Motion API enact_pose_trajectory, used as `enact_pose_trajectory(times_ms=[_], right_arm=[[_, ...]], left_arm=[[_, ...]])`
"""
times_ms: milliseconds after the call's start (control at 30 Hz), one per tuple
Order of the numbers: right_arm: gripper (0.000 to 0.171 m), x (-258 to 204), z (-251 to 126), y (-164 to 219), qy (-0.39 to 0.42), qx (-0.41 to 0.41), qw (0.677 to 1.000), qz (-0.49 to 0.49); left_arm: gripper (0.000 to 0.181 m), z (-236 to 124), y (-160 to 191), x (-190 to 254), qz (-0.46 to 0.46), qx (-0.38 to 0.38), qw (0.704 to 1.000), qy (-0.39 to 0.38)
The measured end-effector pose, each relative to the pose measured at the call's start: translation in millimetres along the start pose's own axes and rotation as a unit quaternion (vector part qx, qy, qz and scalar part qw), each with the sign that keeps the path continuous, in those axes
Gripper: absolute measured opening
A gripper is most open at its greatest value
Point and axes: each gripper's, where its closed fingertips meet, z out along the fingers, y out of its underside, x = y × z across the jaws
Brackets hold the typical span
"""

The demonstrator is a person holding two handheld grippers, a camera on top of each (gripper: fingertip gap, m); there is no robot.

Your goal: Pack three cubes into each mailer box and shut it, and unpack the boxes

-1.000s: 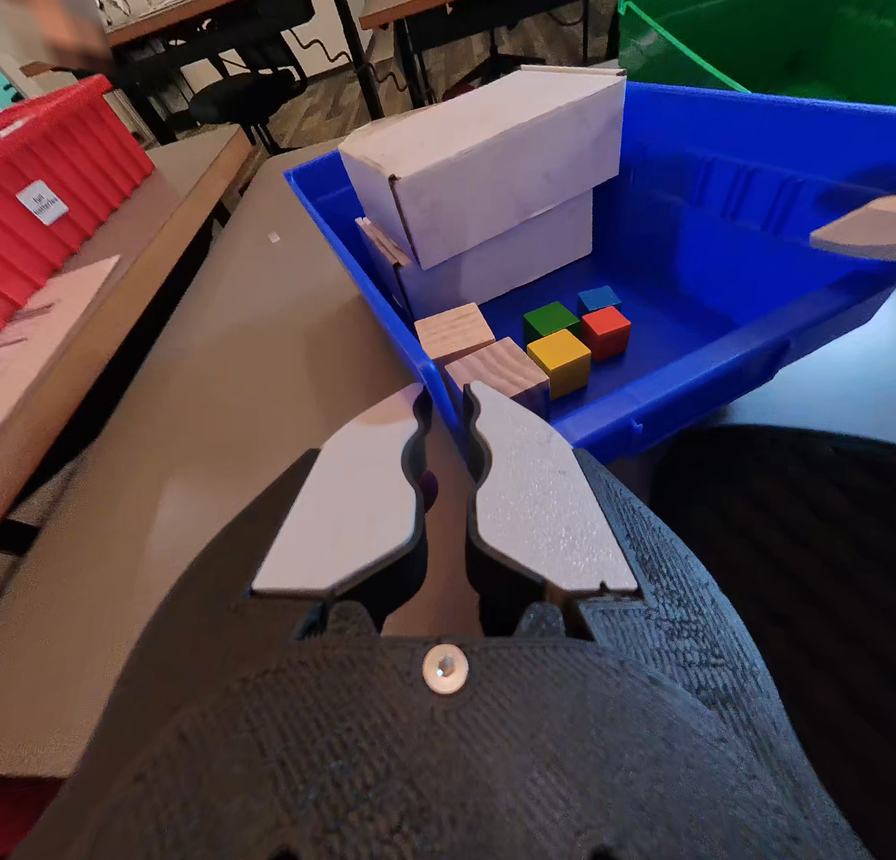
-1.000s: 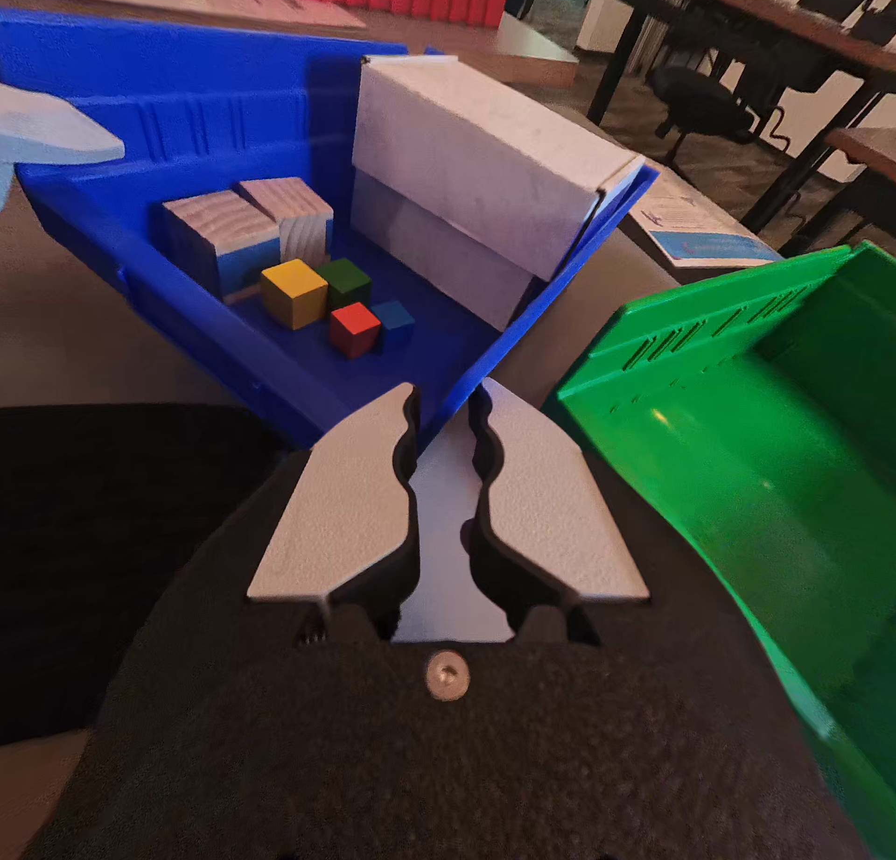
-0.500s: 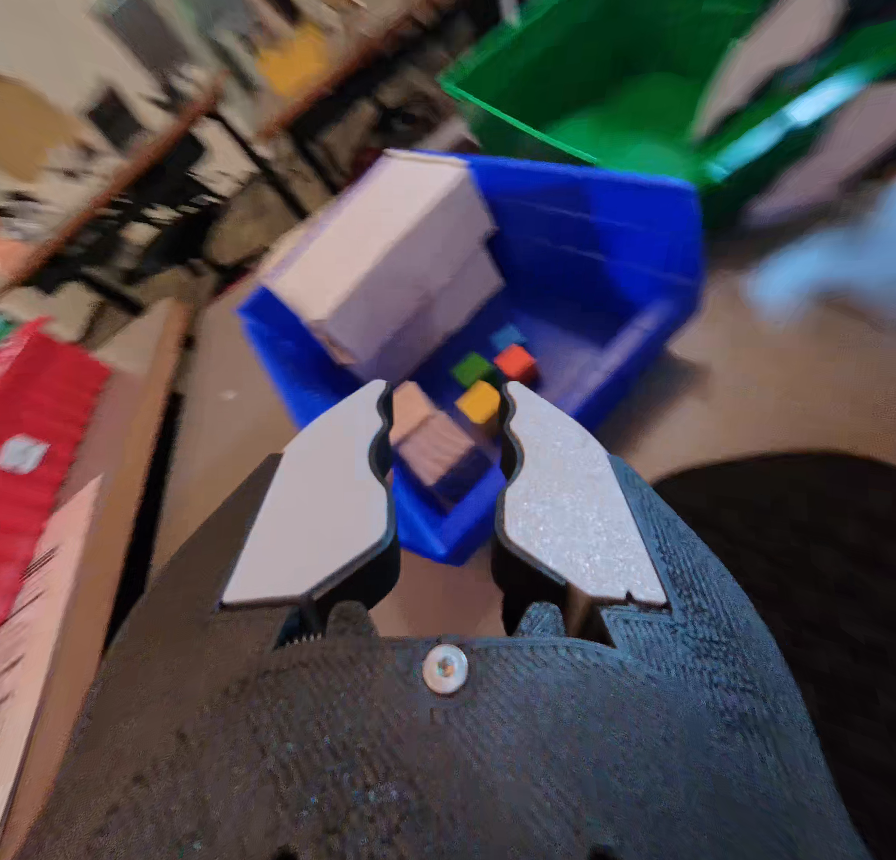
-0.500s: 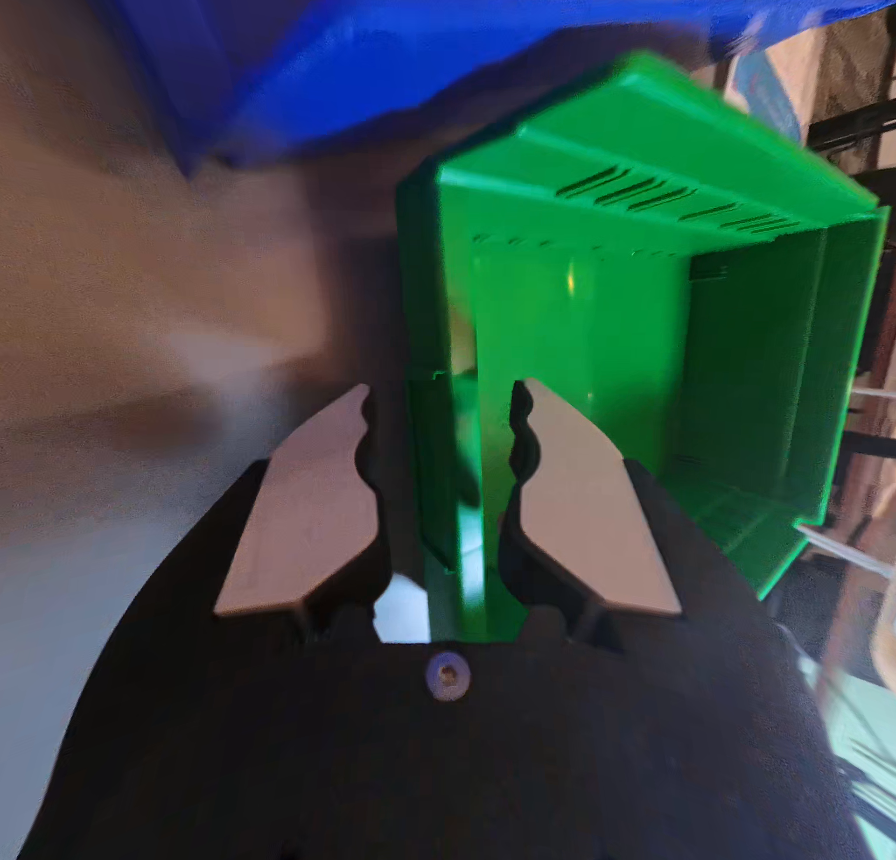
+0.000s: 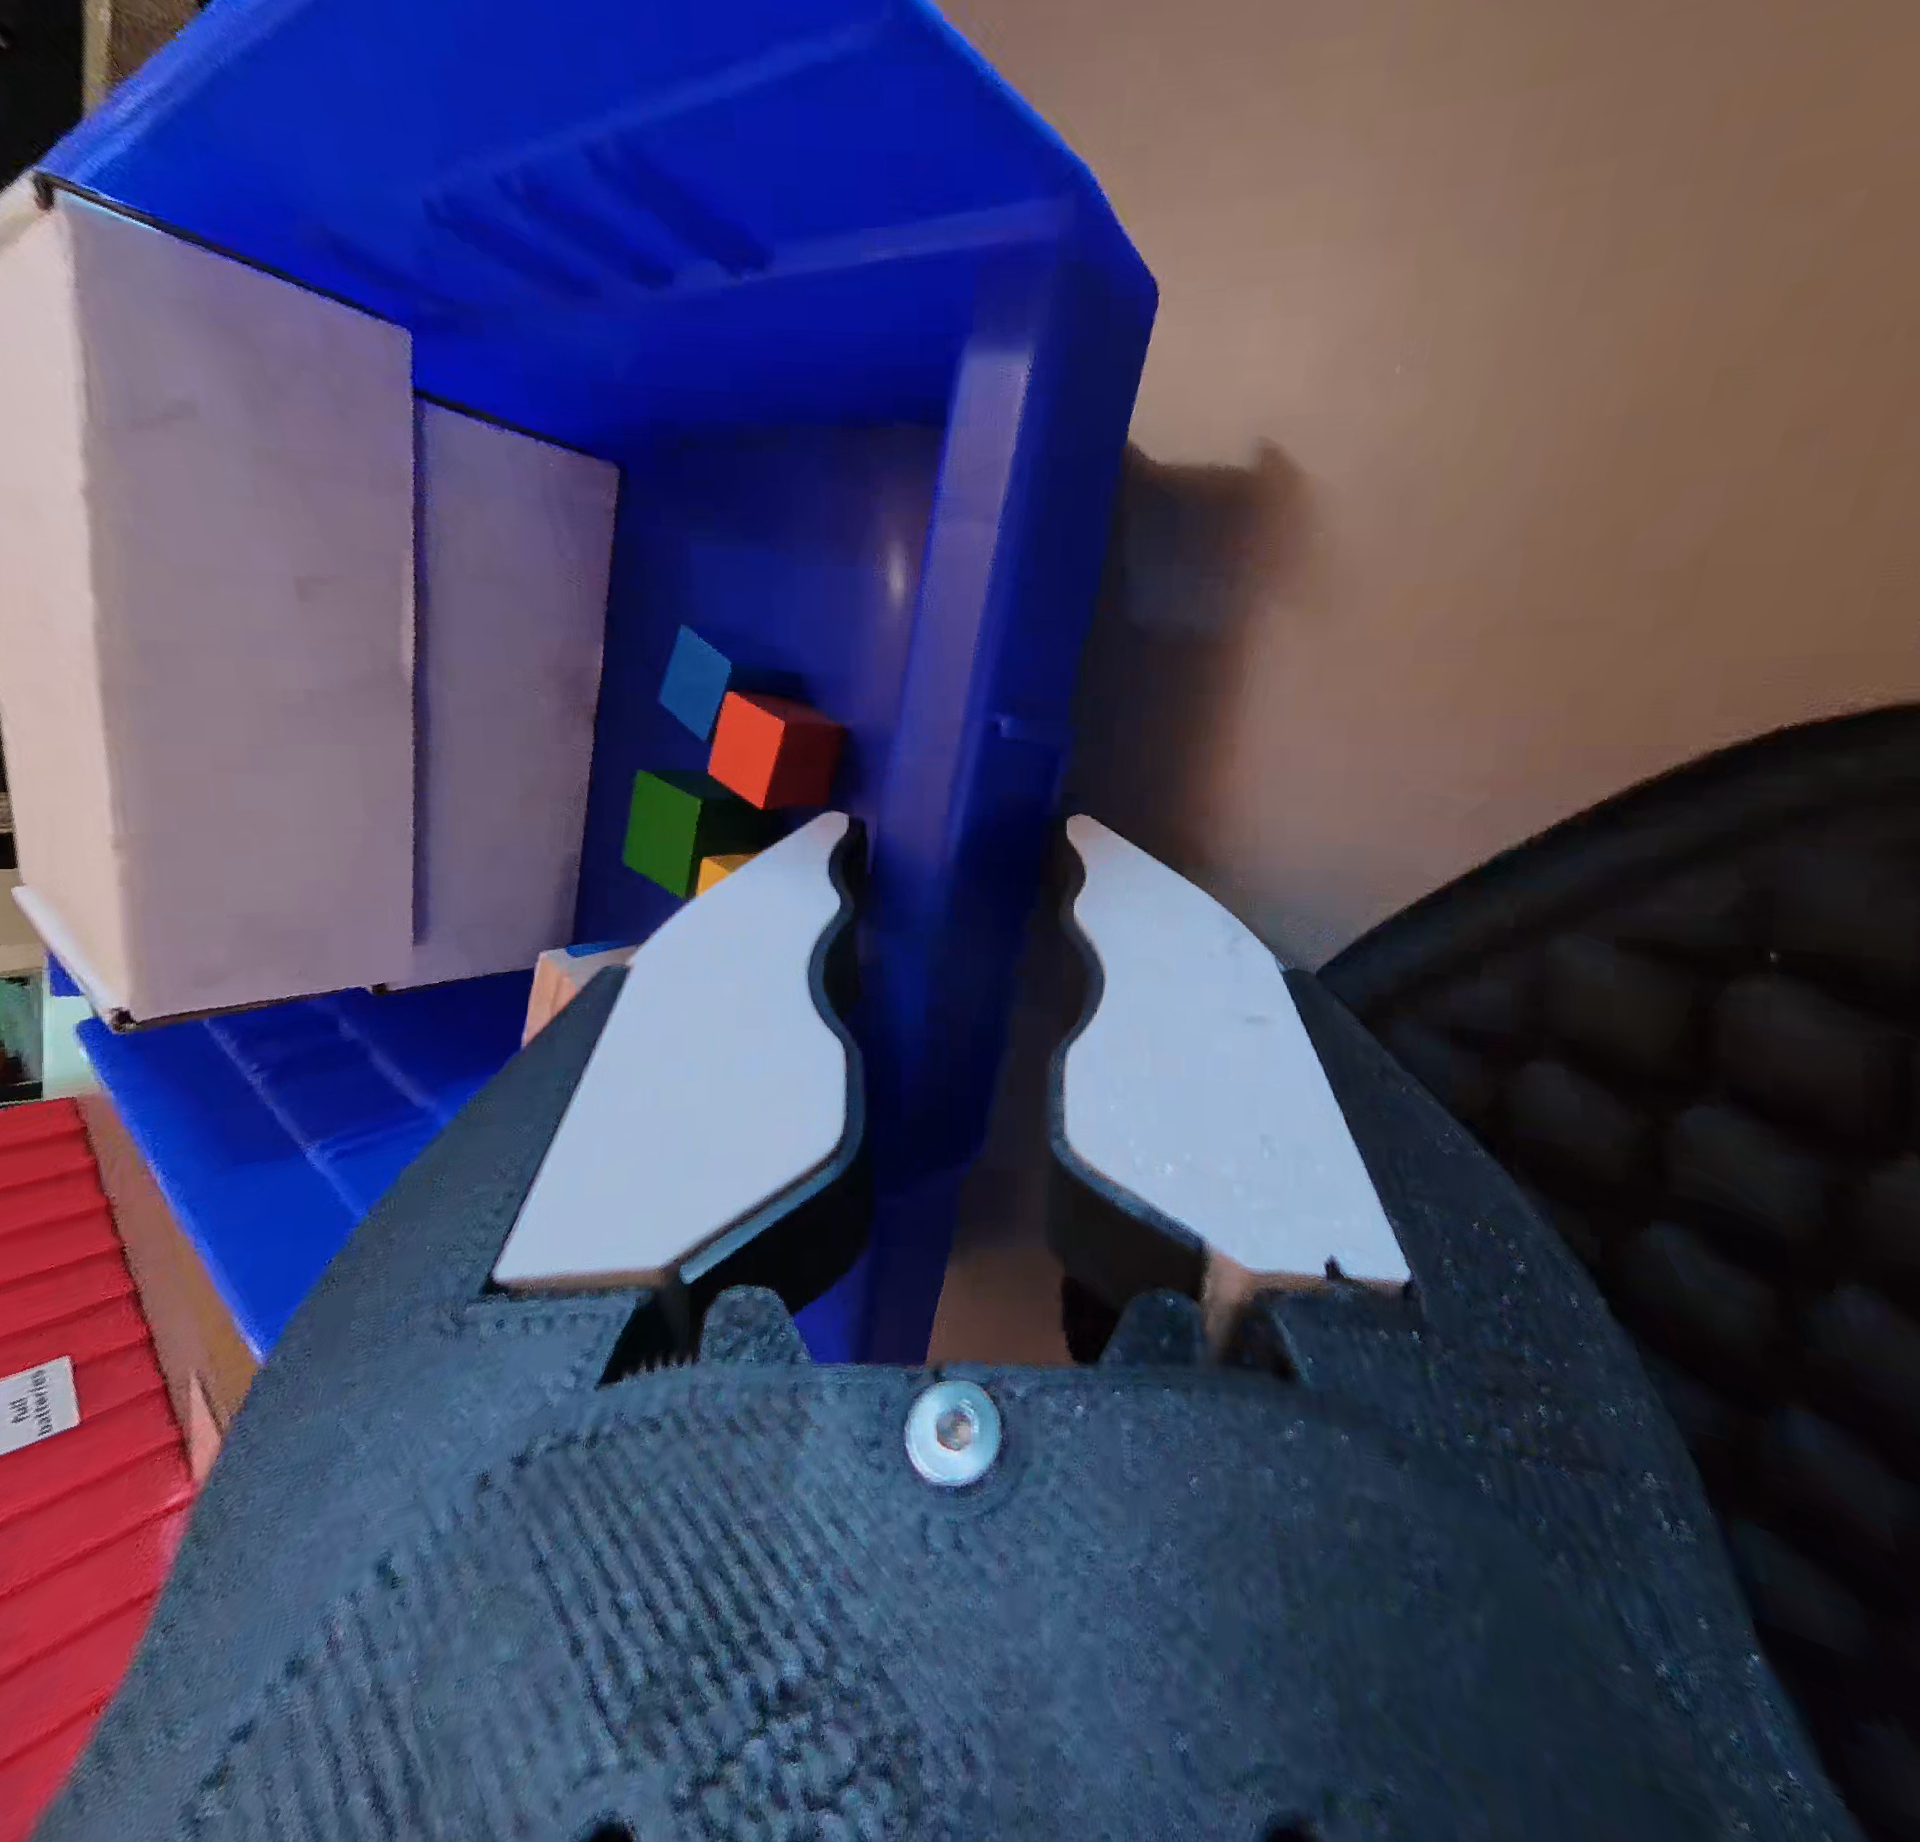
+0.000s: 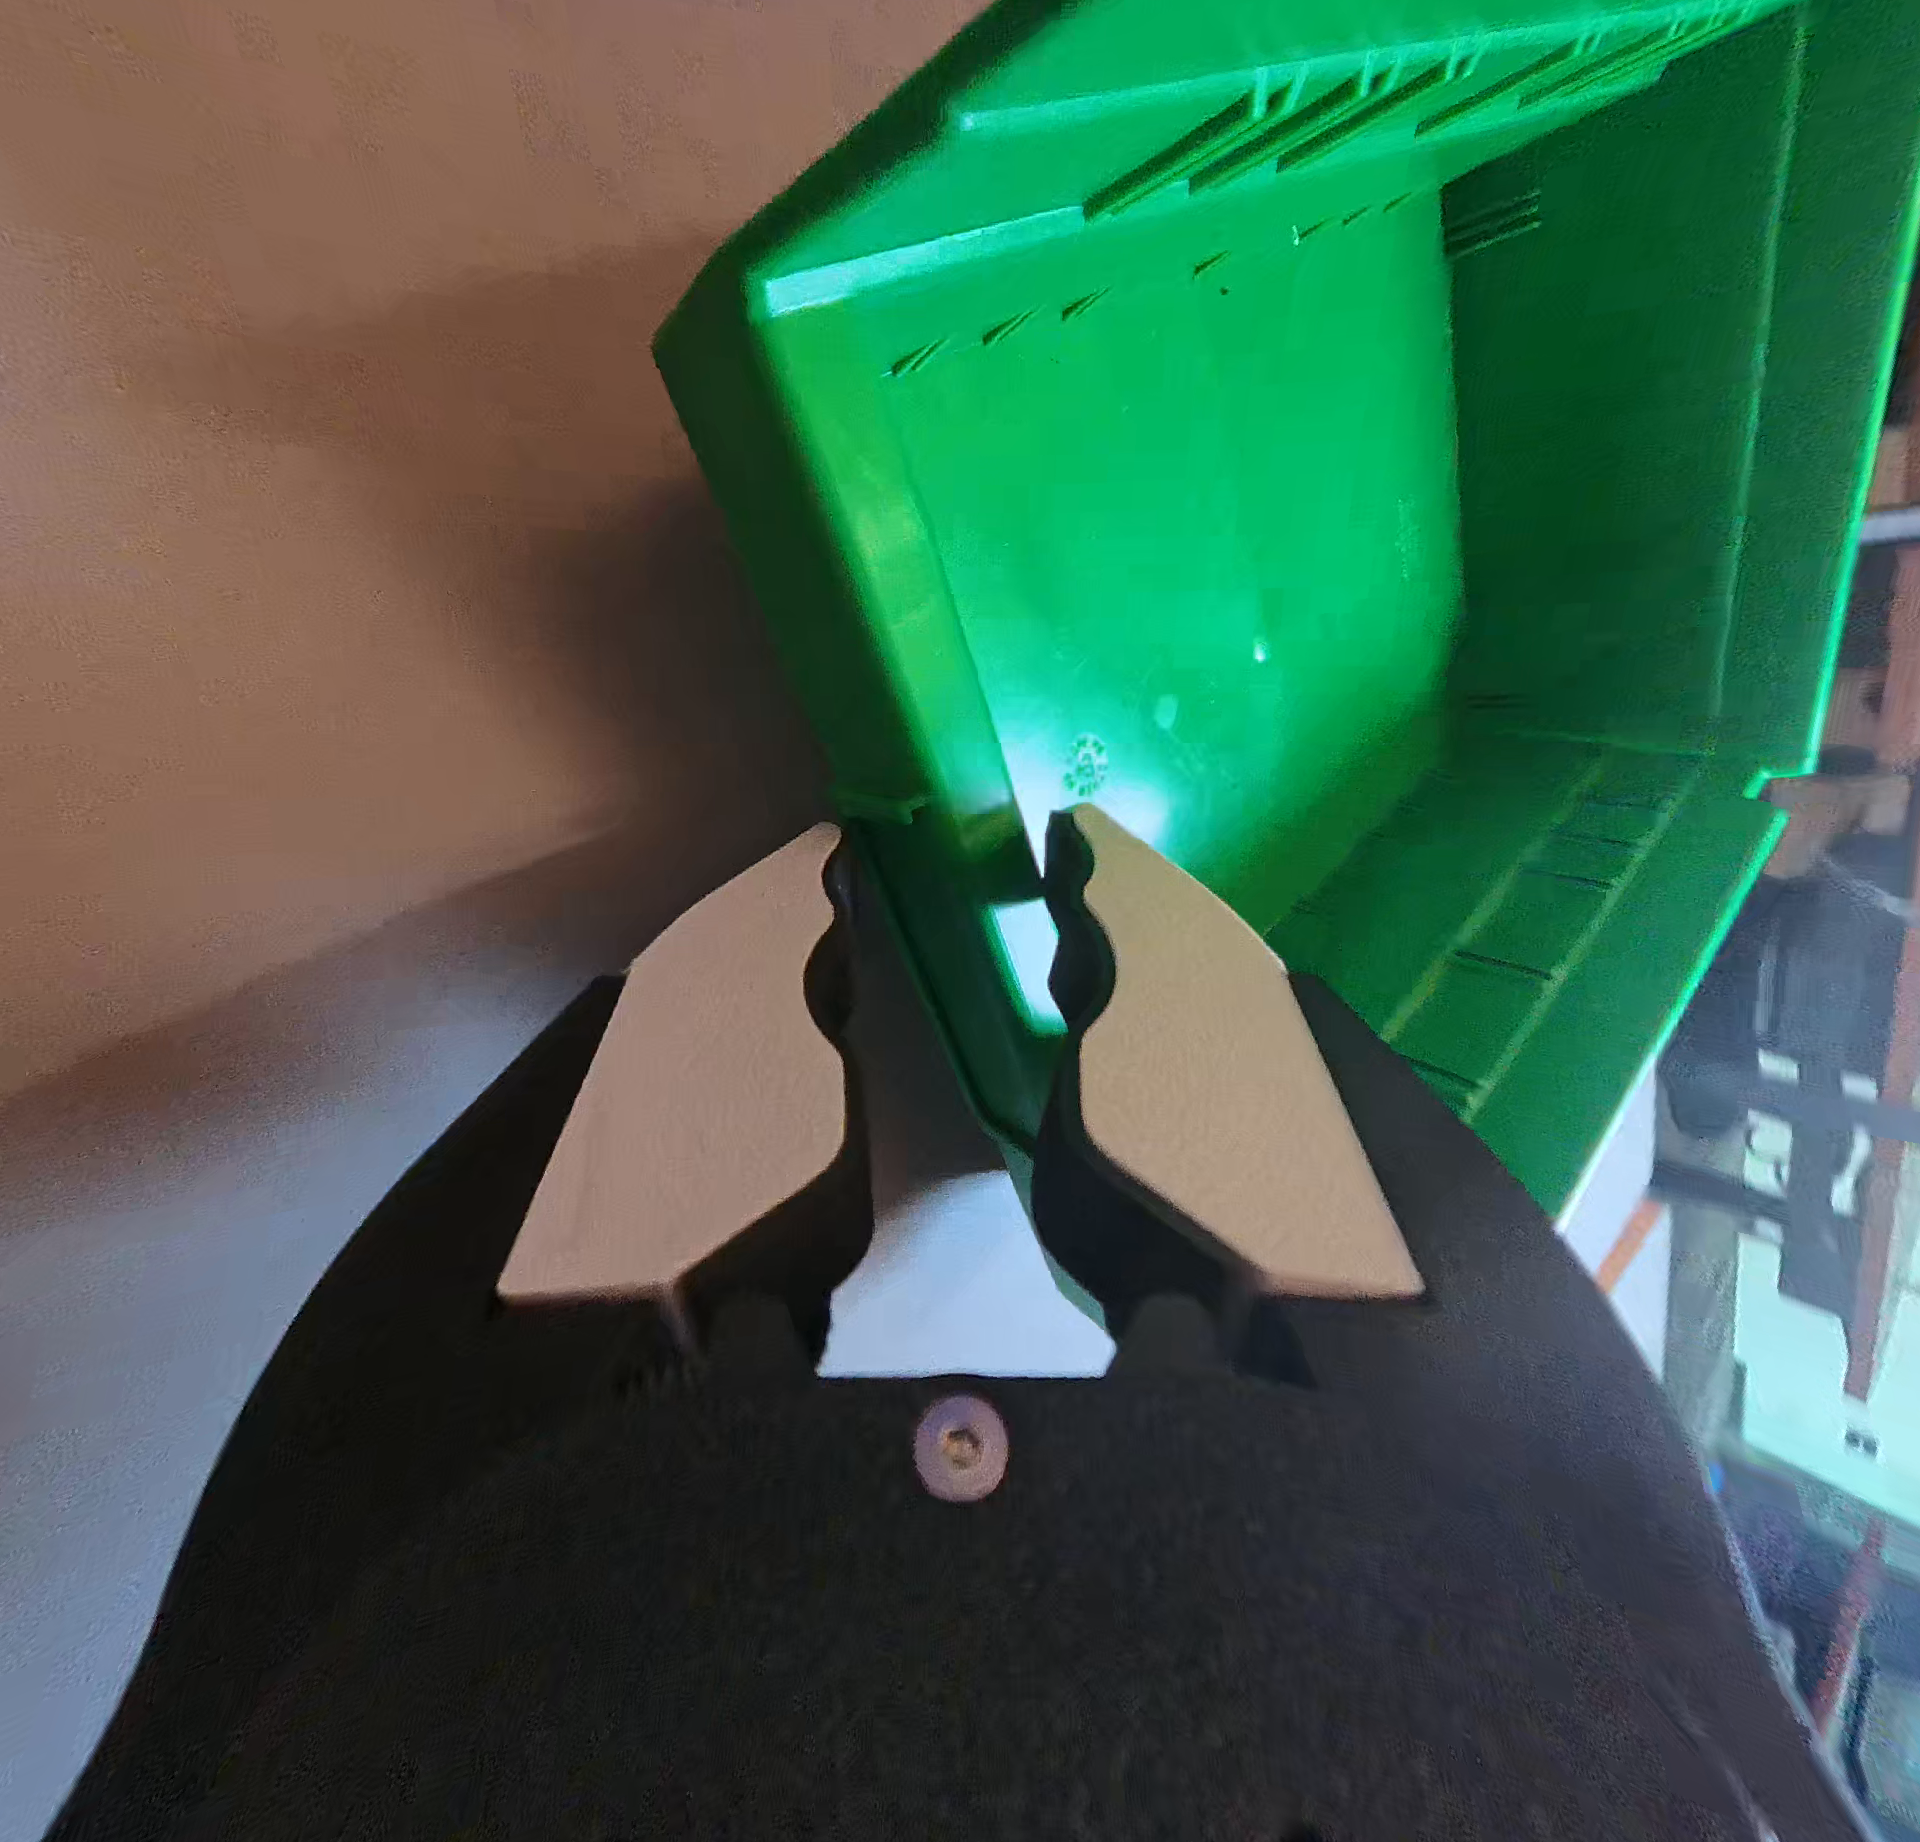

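Note:
A blue bin (image 5: pixel 727 234) holds two shut white mailer boxes, one (image 5: pixel 239 597) stacked on the other (image 5: pixel 509 691). Beside them lie a blue cube (image 5: pixel 694 680), a red cube (image 5: pixel 764 748), a green cube (image 5: pixel 665 826), a half-hidden yellow cube (image 5: pixel 722 870) and a wooden block (image 5: pixel 571 971). My left gripper (image 5: pixel 956 826) straddles the blue bin's front wall, one finger inside and one outside, closed on it. My right gripper (image 6: pixel 940 826) is closed the same way on the front wall of a green bin (image 6: pixel 1195 493), which shows nothing inside.
Both bins stand on a brown table (image 5: pixel 1455 234). A black mat (image 5: pixel 1662 1065) lies on the table to the right of the blue bin. A red bin (image 5: pixel 73 1377) sits at the lower left. Shelves and clutter (image 6: pixel 1818 1273) lie beyond the green bin.
Both grippers opened, left the blue bin's corners and turned. The left now sits over the blue bin's front wall. The right swung to the green bin's wall and narrowed onto it.

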Motion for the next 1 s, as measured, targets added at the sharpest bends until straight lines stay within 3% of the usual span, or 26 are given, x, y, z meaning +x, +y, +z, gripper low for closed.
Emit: enact_pose_trajectory(times_ms=[33, 233, 500, 833, 900, 1000], right_arm=[[0.034, -1, -7, 13, 0.012, -0.009, 1.0, 0.007], [0.033, 18, -13, 85, 0.074, -0.076, 0.994, 0.011], [0.032, 92, 25, 125, 0.101, -0.089, 0.991, -0.001], [0.033, 113, 39, 128, 0.117, -0.061, 0.991, -0.012], [0.041, 117, 34, 124, 0.15, -0.056, 0.987, 0.003], [0.047, 110, 13, 93, 0.149, 0.032, 0.986, 0.061]], left_arm=[[0.034, 0, -2, 0, 0.001, 0.001, 1.0, -0.008], [0.034, -3, -8, 8, -0.004, -0.008, 1.0, -0.018], [0.032, 10, -16, -2, -0.006, 0.015, 1.0, -0.012], [0.031, 37, -10, -38, -0.016, 0.04, 0.999, 0.001], [0.033, 37, -8, -41, -0.017, 0.049, 0.999, 0.014], [0.039, 12, -22, -51, -0.082, 0.103, 0.99, 0.042]])
